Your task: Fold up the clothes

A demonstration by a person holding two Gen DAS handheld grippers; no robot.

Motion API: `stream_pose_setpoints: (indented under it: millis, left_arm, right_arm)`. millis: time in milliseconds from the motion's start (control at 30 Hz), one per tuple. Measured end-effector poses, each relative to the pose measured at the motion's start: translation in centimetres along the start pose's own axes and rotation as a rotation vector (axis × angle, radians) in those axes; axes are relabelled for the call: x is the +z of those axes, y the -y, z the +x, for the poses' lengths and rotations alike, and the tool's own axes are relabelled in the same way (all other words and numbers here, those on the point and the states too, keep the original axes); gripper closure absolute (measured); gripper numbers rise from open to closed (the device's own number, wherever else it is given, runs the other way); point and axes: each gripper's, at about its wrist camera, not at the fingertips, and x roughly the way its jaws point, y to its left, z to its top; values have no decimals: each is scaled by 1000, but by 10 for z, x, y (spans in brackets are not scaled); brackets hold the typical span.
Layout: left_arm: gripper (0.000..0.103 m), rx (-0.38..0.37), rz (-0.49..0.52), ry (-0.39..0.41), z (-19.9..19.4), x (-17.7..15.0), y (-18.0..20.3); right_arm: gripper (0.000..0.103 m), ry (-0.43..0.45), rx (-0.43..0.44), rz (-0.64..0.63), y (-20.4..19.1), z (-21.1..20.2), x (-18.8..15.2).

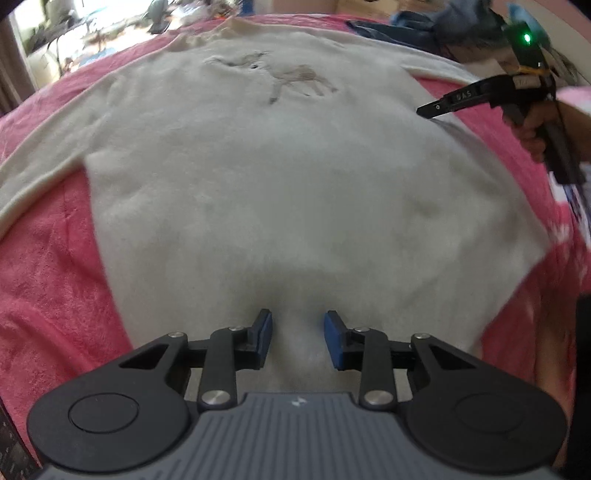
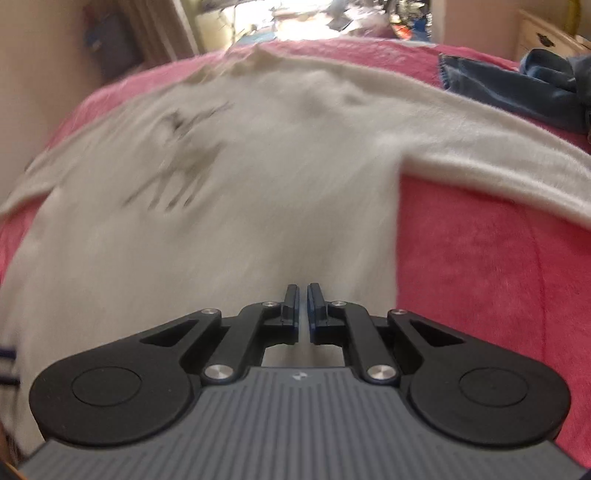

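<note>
A cream sweater [image 1: 295, 166] with a dark animal design on its chest lies flat, front up, on a pink blanket [image 1: 55, 277]. Both sleeves spread sideways. My left gripper [image 1: 297, 321] hovers open over the sweater's lower part, with nothing between its blue pads. In the left wrist view my right gripper [image 1: 424, 110] points at the sweater's right edge near the armpit, held by a hand [image 1: 535, 129]. The right wrist view is blurred: the right gripper [image 2: 303, 291] is shut with nothing in it, above the sweater [image 2: 221, 221] close to its side edge.
Dark blue clothes [image 1: 424, 33] [image 2: 517, 92] lie heaped at the far right of the pink blanket [image 2: 480, 277]. A bright, cluttered room shows beyond the far edge. A wooden piece of furniture [image 2: 546, 33] stands at the back right.
</note>
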Motion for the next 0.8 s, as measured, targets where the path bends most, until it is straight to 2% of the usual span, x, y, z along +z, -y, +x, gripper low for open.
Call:
stream_pose_setpoints:
  millis: [67, 167, 367, 567, 667, 800]
  left_arm:
    - [70, 12, 42, 8, -2, -7, 4]
    - [70, 17, 71, -7, -4, -15, 7]
    - [69, 8, 74, -57, -6, -29, 4]
    - [69, 19, 60, -79, -9, -36, 6]
    - [69, 20, 68, -86, -16, -31, 8]
    - [69, 30, 113, -32, -31, -18, 9]
  right_arm:
    - [98, -35, -7, -7, -5, -32, -21]
    - [98, -100, -19, -13, -9, -56, -49]
    - [99, -255, -29, -29, -13, -88, -96]
    - [99, -414, -69, -3, -9, -104, -120]
    - [99, -369, -78, -16, -6, -118, -113]
    - [99, -199, -55, -66, -17, -131, -70]
